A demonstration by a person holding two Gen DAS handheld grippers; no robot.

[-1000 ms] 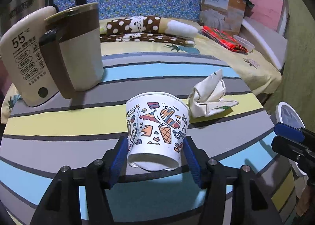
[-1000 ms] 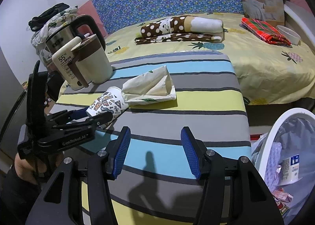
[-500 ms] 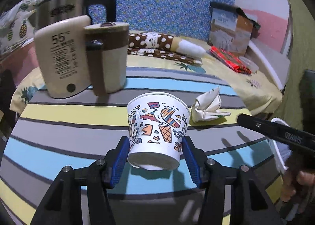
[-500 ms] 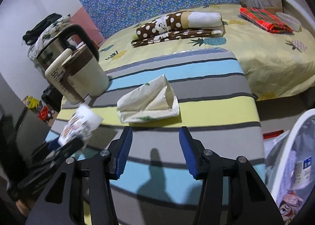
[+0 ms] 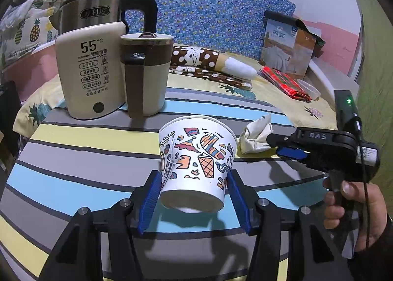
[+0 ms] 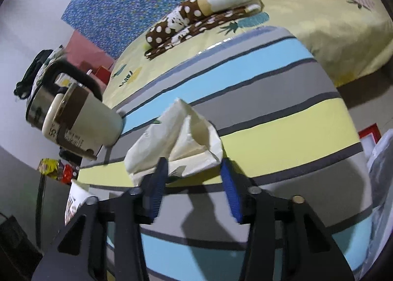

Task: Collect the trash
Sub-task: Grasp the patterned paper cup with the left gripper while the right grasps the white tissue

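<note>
Gripping the cup point(image 5: 196, 158) on my left gripper point(image 5: 194, 197): blue pads pinch its patterned sides near the base, and it's tipped away from me, clear of the striped table point(image 5: 73, 158). Its inside is hidden from here. Over on the right gripper point(image 6: 194, 182), the fingers stand apart around the near edge of the crumpled bag point(image 6: 176, 141), which lies on the yellow stripe; I can't tell whether the pads touch it yet. From the left view the bag is half covered by the right gripper's black body, and my hand point(image 5: 353, 209) is cut off at the frame edge. Behind the cup stand a cream mug point(image 5: 145, 77), a "55°C" box point(image 5: 89, 74) and a steel kettle point(image 5: 98, 10), close together. The bin point(image 6: 383, 158) is only a blurred sliver at the right edge.
</note>
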